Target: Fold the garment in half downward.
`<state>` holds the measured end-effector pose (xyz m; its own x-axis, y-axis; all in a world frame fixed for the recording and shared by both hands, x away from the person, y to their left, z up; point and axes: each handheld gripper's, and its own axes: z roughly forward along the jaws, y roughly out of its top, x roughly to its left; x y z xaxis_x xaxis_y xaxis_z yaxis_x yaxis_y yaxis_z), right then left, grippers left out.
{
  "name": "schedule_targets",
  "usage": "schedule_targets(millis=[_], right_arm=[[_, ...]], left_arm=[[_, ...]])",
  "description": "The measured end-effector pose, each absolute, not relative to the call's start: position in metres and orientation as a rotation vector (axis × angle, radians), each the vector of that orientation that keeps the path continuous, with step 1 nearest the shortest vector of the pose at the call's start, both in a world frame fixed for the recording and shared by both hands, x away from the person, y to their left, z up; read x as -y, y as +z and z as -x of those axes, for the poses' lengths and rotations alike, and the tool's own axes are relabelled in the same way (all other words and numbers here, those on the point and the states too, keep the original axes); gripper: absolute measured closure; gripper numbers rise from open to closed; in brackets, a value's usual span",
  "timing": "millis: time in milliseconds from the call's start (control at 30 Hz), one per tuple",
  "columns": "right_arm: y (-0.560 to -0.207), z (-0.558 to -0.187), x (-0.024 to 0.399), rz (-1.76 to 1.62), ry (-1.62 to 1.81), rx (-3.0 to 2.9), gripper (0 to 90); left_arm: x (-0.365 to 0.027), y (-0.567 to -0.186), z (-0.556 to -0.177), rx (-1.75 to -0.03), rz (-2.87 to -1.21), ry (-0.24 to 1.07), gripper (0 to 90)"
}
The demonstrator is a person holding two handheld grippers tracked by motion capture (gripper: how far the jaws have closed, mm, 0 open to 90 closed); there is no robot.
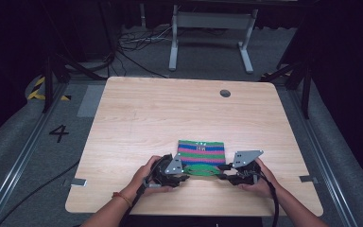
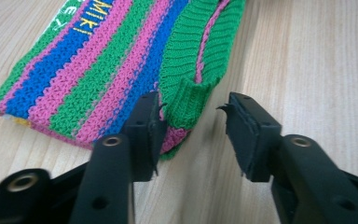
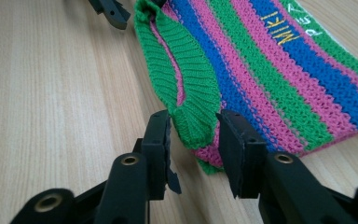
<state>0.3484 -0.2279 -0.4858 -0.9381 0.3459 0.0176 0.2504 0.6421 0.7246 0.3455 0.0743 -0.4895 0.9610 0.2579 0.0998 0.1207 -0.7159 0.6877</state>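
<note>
- The left gripper (image 2: 193, 128) stands released: one pad (image 2: 150, 122) brushes the green ribbed cuff (image 2: 182, 100) at the knit's near corner, the other stands clear of it.
- The right gripper (image 3: 193, 135) is likewise slack, its jaws straddling the other end of that cuff (image 3: 193, 105) without pinching it.
- Judging by this, the fold looks finished and the cloth is being let go; what seems left is drawing both grippers away.
- The striped knit piece (image 1: 201, 157) lies flat on the bench (image 1: 146, 109), just ahead of and between the two grippers.
- It is folded into a neat rectangle of green, pink and blue bands, with yellow and white lettering on the far side, the ribbed edge slightly raised.
</note>
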Motion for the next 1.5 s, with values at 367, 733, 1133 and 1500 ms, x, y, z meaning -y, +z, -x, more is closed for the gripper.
schedule_targets(millis=[367, 733, 1133, 1500], right_arm=[[-0.469, -0.344, 0.234, -0.502, 1.172, -2.684, 59.0], [-0.449, -0.349, 0.259, -0.572, 1.063, -2.614, 40.3], [-0.453, -0.342, 0.302, -0.717, 0.978, -2.518, 30.0], [-0.464, -0.333, 0.338, -0.81, 0.98, -2.478, 27.4]], left_arm=[[-0.096, -0.469, -0.35, -0.343, -2.337, 0.278, 44.1], [-0.137, -0.452, -0.352, -0.425, -2.413, 0.342, 32.5], [-0.176, -0.455, -0.347, -0.504, -2.456, 0.403, 26.8], [-0.218, -0.462, -0.335, -0.598, -2.474, 0.422, 24.4]])
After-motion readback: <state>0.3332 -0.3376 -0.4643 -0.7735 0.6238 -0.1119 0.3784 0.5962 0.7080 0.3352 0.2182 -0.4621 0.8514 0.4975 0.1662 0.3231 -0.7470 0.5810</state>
